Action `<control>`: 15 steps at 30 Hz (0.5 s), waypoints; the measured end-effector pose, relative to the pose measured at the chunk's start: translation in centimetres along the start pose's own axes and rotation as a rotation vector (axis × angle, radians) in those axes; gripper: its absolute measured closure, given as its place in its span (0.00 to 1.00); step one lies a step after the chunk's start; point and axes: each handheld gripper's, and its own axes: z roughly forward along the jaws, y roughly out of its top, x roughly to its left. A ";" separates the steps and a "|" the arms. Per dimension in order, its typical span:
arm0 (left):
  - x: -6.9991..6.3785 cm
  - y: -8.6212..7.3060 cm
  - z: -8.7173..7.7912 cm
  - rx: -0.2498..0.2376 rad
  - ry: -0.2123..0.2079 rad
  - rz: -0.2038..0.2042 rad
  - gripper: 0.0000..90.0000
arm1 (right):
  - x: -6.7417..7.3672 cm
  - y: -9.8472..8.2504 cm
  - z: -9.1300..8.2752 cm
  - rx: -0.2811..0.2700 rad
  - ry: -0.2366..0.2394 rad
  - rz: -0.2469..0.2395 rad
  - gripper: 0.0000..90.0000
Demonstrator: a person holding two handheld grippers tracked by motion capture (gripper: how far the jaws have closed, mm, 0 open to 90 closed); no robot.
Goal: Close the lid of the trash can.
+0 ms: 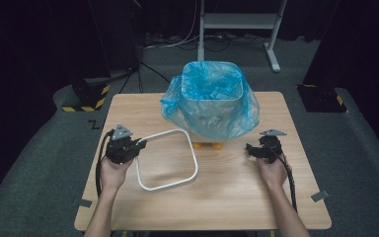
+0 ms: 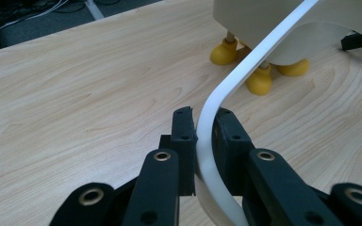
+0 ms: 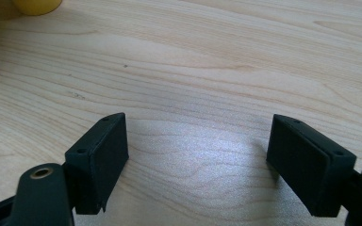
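left gripper clamped on the white ring, rim pinched between both pads. right gripper jaws wide apart over bare table, holding nothing.

Light wooden table standing on grey carpet. White bin on yellow feet sitting at table's far middle, blue plastic bag lining it, draping over rim. White metal frame and cables lying behind.
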 end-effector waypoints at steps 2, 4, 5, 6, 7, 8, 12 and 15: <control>0.0 0.2 -0.1 0.003 0.000 0.001 0.89 | 0.0 0.0 0.0 0.000 0.000 -0.001 0.23; 0.1 0.3 -0.3 0.005 0.003 0.002 0.89 | 0.0 0.0 0.0 0.000 0.000 0.000 0.23; 0.1 0.4 -0.4 0.006 0.002 -0.002 0.89 | 0.0 0.0 0.0 0.000 0.000 -0.001 0.23; 0.2 0.4 -0.6 0.007 0.005 -0.004 0.89 | 0.0 0.0 0.0 0.000 0.000 0.000 0.23; 0.3 0.5 -0.7 0.007 0.007 -0.002 0.89 | 0.0 0.0 0.0 0.000 0.000 -0.001 0.23; 0.4 0.5 -0.8 0.006 0.006 -0.006 0.89 | 0.0 0.0 0.0 0.000 0.000 0.000 0.23; 0.7 1.0 -1.3 0.005 0.010 -0.019 0.89 | 0.0 0.0 0.0 0.000 0.000 -0.001 0.23; 0.7 1.5 -1.4 0.007 0.010 -0.016 0.89 | 0.0 0.0 0.0 0.000 0.000 0.000 0.23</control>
